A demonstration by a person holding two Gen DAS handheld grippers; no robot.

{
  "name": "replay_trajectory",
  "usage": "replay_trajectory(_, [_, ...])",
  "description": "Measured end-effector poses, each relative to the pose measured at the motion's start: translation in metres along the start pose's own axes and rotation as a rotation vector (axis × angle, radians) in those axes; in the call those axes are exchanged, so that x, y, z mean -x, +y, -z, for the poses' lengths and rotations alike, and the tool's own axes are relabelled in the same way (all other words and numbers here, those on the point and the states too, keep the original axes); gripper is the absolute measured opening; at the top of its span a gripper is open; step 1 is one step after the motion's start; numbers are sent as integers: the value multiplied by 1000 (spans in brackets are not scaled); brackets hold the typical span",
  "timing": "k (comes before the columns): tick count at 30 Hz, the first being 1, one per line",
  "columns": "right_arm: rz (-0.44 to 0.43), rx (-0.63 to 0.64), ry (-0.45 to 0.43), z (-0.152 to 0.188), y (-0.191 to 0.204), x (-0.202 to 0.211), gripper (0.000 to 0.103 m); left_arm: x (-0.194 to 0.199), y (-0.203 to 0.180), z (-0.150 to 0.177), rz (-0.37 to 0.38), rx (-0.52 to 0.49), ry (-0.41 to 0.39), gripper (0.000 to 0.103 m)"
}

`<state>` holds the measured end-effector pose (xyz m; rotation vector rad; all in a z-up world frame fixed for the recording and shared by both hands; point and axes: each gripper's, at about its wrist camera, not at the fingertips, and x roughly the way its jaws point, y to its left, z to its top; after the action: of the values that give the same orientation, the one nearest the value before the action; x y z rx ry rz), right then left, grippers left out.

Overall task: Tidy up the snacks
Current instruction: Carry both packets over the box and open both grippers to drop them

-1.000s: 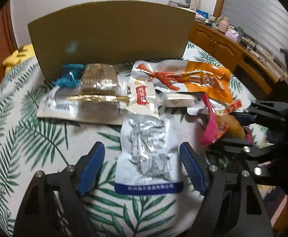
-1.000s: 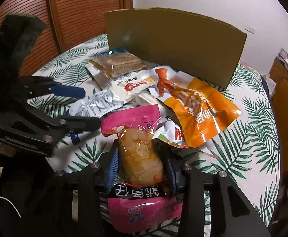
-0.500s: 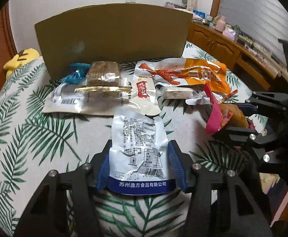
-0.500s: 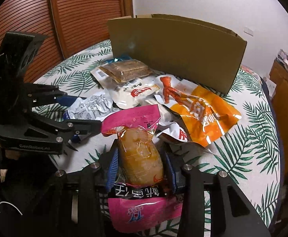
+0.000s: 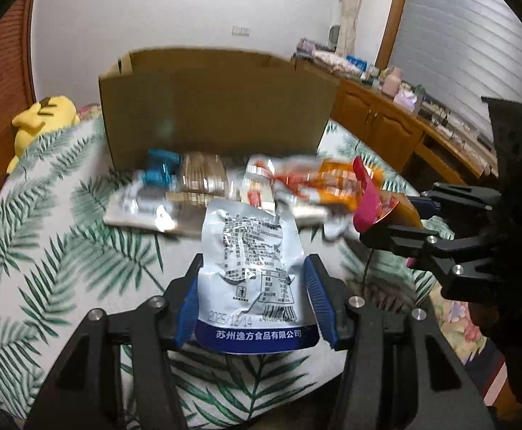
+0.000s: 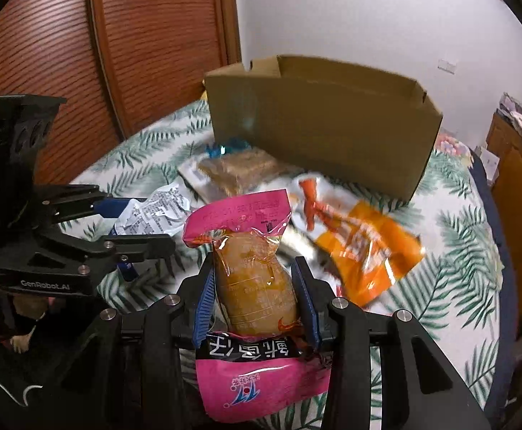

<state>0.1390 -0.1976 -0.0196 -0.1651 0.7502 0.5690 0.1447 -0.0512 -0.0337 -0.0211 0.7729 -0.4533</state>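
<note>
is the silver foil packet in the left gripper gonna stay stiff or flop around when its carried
Likely floppy: the silver foil packet is thin and creased, and its top edge curls above the left gripper. Probably light, since it looks nearly flat. The glossy film may slip, though both pads press its sides.

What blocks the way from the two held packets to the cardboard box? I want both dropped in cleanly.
Nothing visible. The silver packet and pink packet are lifted; the box is open-topped, with loose snacks lying low on the table between.
</note>
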Motion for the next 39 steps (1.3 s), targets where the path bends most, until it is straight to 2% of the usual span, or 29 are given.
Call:
replay_trajectory(9, [25, 2, -80, -34, -15, 10, 41, 15, 14, -44, 15, -15, -101, 53])
replay_trajectory(16, [53, -2, -124, -71, -37, 0, 41, 6, 34, -78, -1, -13, -142, 53])
replay_trajectory(27, [85, 43, -201, -140, -58, -19, 42, -9, 68, -151, -26, -48, -222, 53])
replay_trajectory(35, [115, 66, -210, -181, -73, -46, 42, -37, 85, -189, -32, -70, -237, 53])
replay_trajectory(39, [144, 65, -204, -195, -83, -65, 42, -60, 90, -203, -46, -81, -211, 53])
